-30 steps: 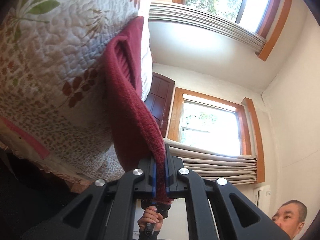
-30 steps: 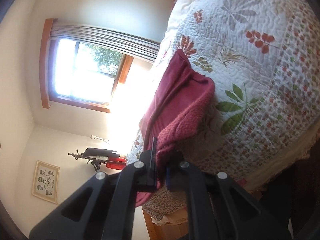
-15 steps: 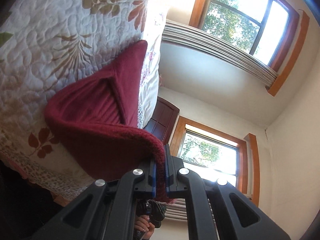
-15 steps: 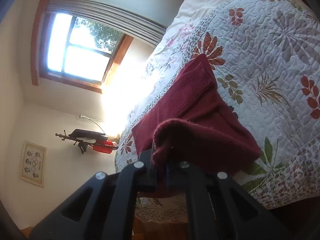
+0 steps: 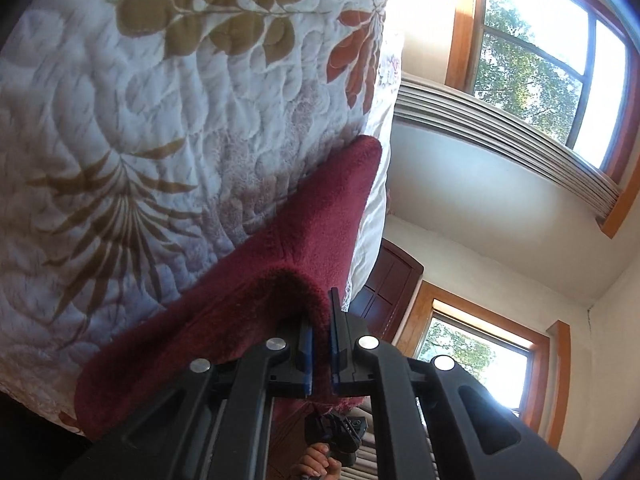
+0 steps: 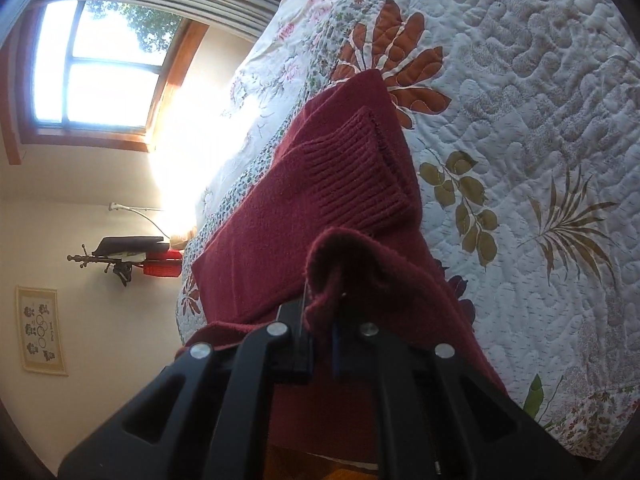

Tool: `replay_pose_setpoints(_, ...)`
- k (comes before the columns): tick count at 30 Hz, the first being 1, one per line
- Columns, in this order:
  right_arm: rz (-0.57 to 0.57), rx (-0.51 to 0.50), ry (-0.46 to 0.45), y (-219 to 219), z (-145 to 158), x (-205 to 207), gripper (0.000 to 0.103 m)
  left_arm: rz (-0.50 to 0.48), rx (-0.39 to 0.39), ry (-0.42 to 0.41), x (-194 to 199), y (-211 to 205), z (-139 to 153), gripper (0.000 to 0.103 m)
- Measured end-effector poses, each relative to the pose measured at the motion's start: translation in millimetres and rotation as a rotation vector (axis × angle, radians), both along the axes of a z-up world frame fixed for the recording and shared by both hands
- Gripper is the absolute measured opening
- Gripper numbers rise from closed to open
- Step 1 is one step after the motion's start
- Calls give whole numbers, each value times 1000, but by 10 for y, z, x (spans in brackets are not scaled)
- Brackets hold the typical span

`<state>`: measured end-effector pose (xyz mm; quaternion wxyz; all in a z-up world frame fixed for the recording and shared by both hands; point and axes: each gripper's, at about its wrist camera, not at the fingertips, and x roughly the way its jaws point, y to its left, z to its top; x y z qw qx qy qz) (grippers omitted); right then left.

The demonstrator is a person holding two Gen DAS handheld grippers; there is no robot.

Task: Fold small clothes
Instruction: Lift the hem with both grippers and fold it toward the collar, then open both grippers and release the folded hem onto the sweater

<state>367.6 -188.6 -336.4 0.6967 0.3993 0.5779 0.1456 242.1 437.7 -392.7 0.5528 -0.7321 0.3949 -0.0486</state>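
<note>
A dark red knitted garment (image 5: 256,304) lies on a white quilt printed with leaves (image 5: 160,120). My left gripper (image 5: 320,320) is shut on one edge of it, and the fabric curls over from the jaws onto the bed. In the right wrist view the same red garment (image 6: 304,216) shows a ribbed cuff (image 6: 352,176) lying folded on top. My right gripper (image 6: 322,320) is shut on another edge, which bunches up above the jaws. The part below both grippers is hidden.
The quilted bed (image 6: 520,120) fills most of both views. Windows with wooden frames (image 5: 540,60) and folded blinds sit behind. A dark wooden door (image 5: 384,284), a coat stand (image 6: 128,260) and a framed picture (image 6: 40,328) are by the walls. A hand (image 5: 316,464) shows below.
Both grippers have carried the held edges forward over the bed, so the red garment now doubles over itself and lies closer to the quilt. Both stay shut on it.
</note>
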Motion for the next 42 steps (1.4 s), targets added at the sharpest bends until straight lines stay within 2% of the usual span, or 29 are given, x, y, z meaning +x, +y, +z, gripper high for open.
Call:
replay_pose_setpoints(2, 19, 25, 14, -15, -34, 68, 13, 6, 2, 4, 36, -10, -12, 23)
replay_pose_setpoints(3, 26, 41, 10, -42, -9, 86, 17, 19, 5, 0, 20, 0, 18, 40)
replay_pose_setpoints(4, 29, 56, -6, -86, 53, 98, 19, 31, 20, -9, -9, 14, 79, 50)
replay_pose_setpoints(7, 55, 77, -86, -307, 315, 132, 21, 18, 116, -64, -87, 42, 412, 57)
replay_pose_setpoints(9, 88, 75, -126, -481, 453, 146, 23, -41, 244, -93, -152, 37, 700, 66)
replay_pose_setpoints(11, 141, 52, -164, -597, 539, 141, 30, -122, 406, -104, -193, -14, 981, 71)
replay_pose_setpoints(13, 207, 3, -190, -625, 544, 120, 42, -201, 565, -95, -211, -89, 1171, 77)
replay_pose_setpoints(15, 252, -44, -190, -593, 473, 82, 42, -268, 668, -74, -191, -145, 1224, 79)
replay_pose_setpoints(16, 265, -57, -182, -569, 412, 56, 43, -301, 694, -62, -174, -160, 1215, 80)
replay_pose_setpoints(19, 294, -110, -187, -423, 293, -51, 51, -417, 775, -20, -8, -220, 1085, 80)
replay_pose_setpoints(21, 300, -159, -181, -319, 202, -95, 52, -492, 836, -1, 102, -246, 960, 80)
replay_pose_setpoints(22, 297, -179, -171, -282, 140, -89, 52, -518, 841, 10, 159, -244, 892, 80)
replay_pose_setpoints(26, 267, -221, -135, -183, 18, -113, 58, -608, 807, -1, 396, -263, 653, 80)
replay_pose_setpoints(30, 250, -259, -105, -132, -78, -78, 58, -684, 772, -11, 554, -311, 481, 80)
replay_pose_setpoints(33, 254, -275, -92, -84, -116, -58, 58, -719, 736, -43, 582, -359, 455, 80)
replay_pose_setpoints(35, 265, -293, -93, -52, -133, -49, 60, -723, 746, -69, 542, -365, 500, 77)
replay_pose_setpoints(36, 273, -300, -94, -34, -135, -42, 60, -716, 754, -74, 523, -363, 524, 68)
replay_pose_setpoints(37, 280, -304, -94, -27, -143, -41, 60, -711, 747, -73, 509, -363, 531, 54)
replay_pose_setpoints(40, 299, -304, -99, -4, -159, -48, 57, -700, 731, -65, 493, -355, 536, 43)
replay_pose_setpoints(41, 311, -300, -99, 15, -161, -56, 52, -700, 738, -65, 523, -391, 550, 40)
replay_pose_setpoints(42, 325, -301, -101, 46, -151, -71, 35, -699, 750, -68, 512, -407, 579, 33)
